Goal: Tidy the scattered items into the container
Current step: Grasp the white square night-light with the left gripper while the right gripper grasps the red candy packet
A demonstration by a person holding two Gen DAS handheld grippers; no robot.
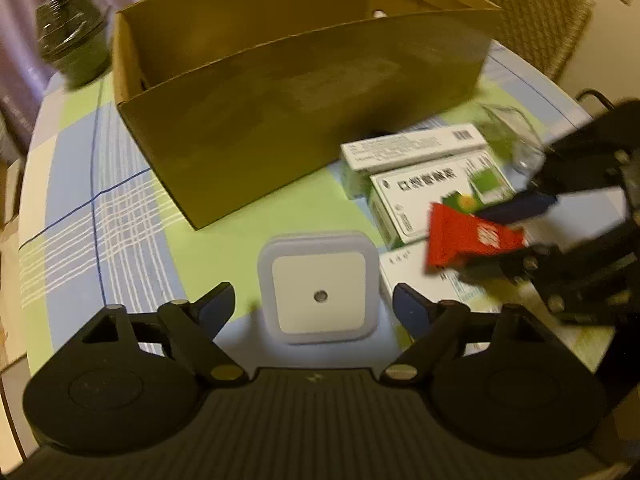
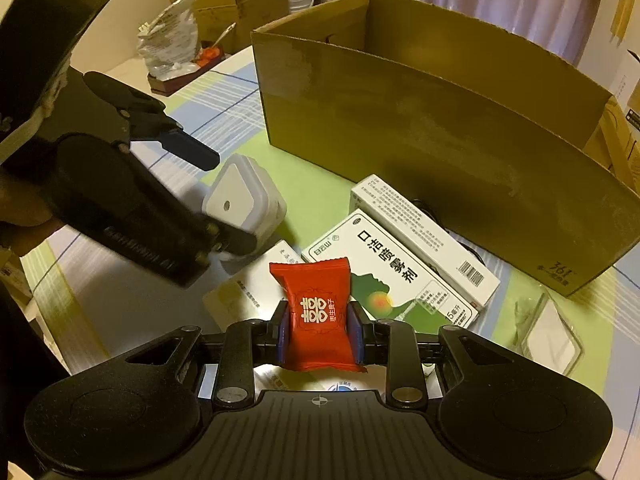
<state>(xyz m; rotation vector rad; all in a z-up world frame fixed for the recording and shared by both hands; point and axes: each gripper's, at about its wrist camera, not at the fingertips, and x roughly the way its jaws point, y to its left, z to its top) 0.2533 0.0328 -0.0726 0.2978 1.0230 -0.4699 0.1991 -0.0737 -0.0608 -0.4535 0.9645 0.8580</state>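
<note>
A white square night light stands on the checked tablecloth between the fingers of my left gripper, which is open, its blue pads apart from the light's sides. The right wrist view shows the same straddle of the night light. My right gripper is shut on a red candy packet, held above the white and green medicine boxes. The open cardboard box stands behind them; I cannot see into it.
A long white box lies against the cardboard box. A clear plastic packet lies at the right. A flat white card lies under the grippers. A wrapped dark pot and a wicker chair stand by the table's edge.
</note>
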